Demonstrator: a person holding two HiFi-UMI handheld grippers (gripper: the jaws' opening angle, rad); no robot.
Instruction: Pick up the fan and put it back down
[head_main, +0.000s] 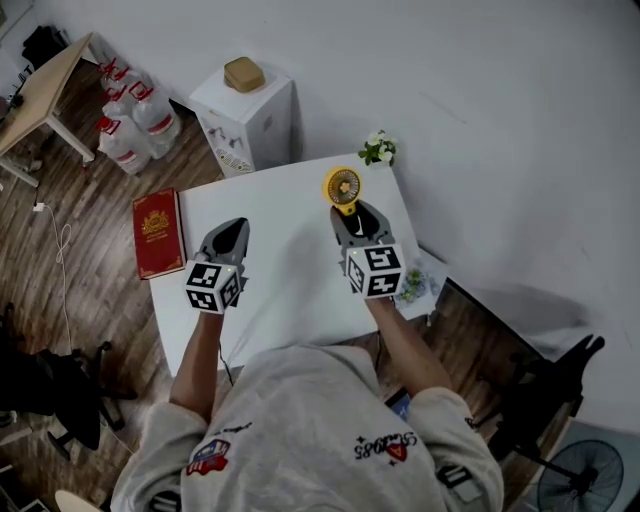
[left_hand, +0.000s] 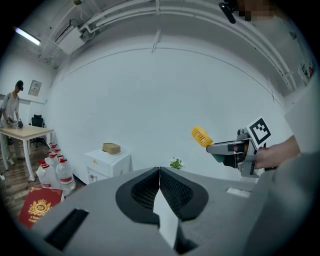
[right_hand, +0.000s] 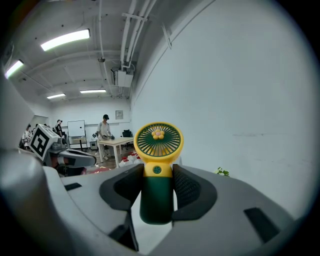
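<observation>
A small hand fan (right_hand: 158, 165) with a round yellow head and a dark green handle stands upright between the pads of my right gripper (right_hand: 158, 186), which is shut on the handle. In the head view the fan (head_main: 342, 188) is held above the white table (head_main: 290, 290), ahead of my right gripper (head_main: 352, 214). The left gripper view catches the fan (left_hand: 202, 136) in the air at the right. My left gripper (left_hand: 159, 186) is shut with nothing in it, hovering over the table's left half (head_main: 232, 232).
A red book (head_main: 158, 232) lies at the table's left edge. A small potted plant (head_main: 379, 148) sits at the far right corner. Behind the table stand a white cabinet (head_main: 246, 115) with a brown box and several water jugs (head_main: 130, 115) on the floor.
</observation>
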